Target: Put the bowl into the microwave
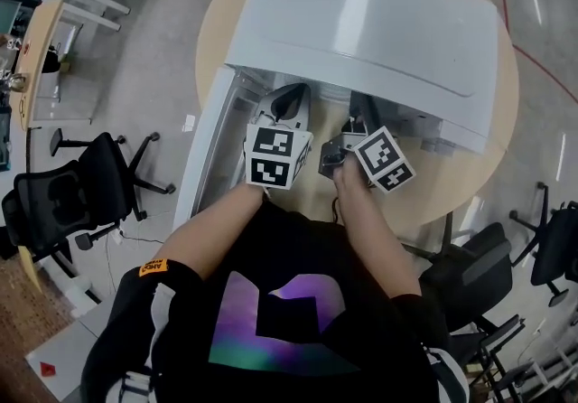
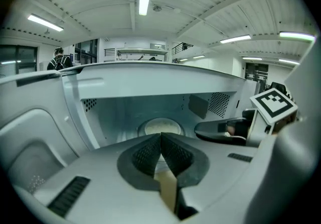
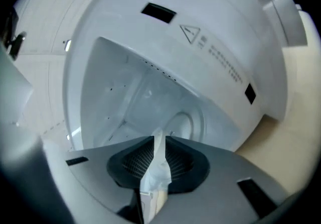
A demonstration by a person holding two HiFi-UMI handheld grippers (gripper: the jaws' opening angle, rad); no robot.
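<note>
Left tongs (image 2: 161,136) closed tight, pads meeting, nothing held. Right tongs (image 3: 159,140), just right of left pair, pinched on thin white strip (image 3: 156,168); cannot tell what strip is. Both at mouth of open microwave (image 1: 361,22) on round surface (image 1: 470,166). Door (image 1: 204,153) swung out left of left tongs. Bowl (image 2: 159,127) straight ahead of both, mid cavity floor, apart from tongs.

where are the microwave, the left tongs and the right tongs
microwave (image 1: 361,13), head view, its white top
left tongs (image 2: 160,136), left gripper view, where the tips meet
right tongs (image 3: 159,138), right gripper view, between the tips
</note>
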